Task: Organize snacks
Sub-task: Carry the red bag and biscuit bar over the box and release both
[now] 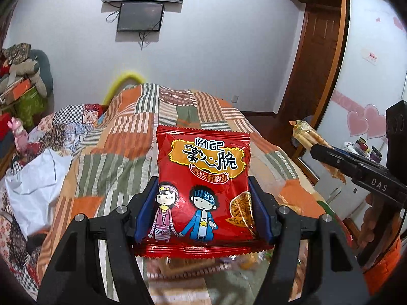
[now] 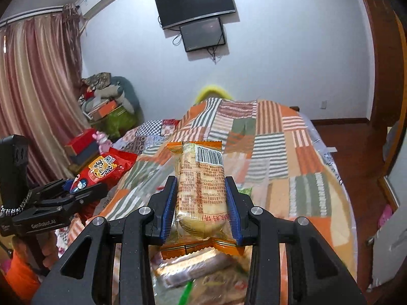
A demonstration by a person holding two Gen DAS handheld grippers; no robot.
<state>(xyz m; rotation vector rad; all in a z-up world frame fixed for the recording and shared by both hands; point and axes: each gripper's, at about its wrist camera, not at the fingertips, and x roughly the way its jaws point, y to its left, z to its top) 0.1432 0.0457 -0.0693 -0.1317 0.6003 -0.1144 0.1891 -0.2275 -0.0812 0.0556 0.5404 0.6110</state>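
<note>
My left gripper [image 1: 202,198] is shut on a red snack bag [image 1: 203,172] with two cartoon figures, held upright above the bed. My right gripper [image 2: 201,198] is shut on an orange-edged clear pack of biscuits [image 2: 199,183], barcode side facing the camera. The right gripper also shows at the right of the left wrist view [image 1: 320,150] with its pack [image 1: 305,133]. The left gripper shows at the left of the right wrist view [image 2: 84,185] with the red bag [image 2: 106,169]. Several blurred snack packs [image 2: 193,272] lie below the grippers.
A bed with a striped patchwork cover [image 2: 279,147] fills the middle. A white bag [image 1: 33,175] lies on its left. Boxes and clothes [image 2: 106,101] pile by the curtain. A wardrobe door [image 1: 368,76] stands at the right. Screens [image 2: 195,2] hang on the far wall.
</note>
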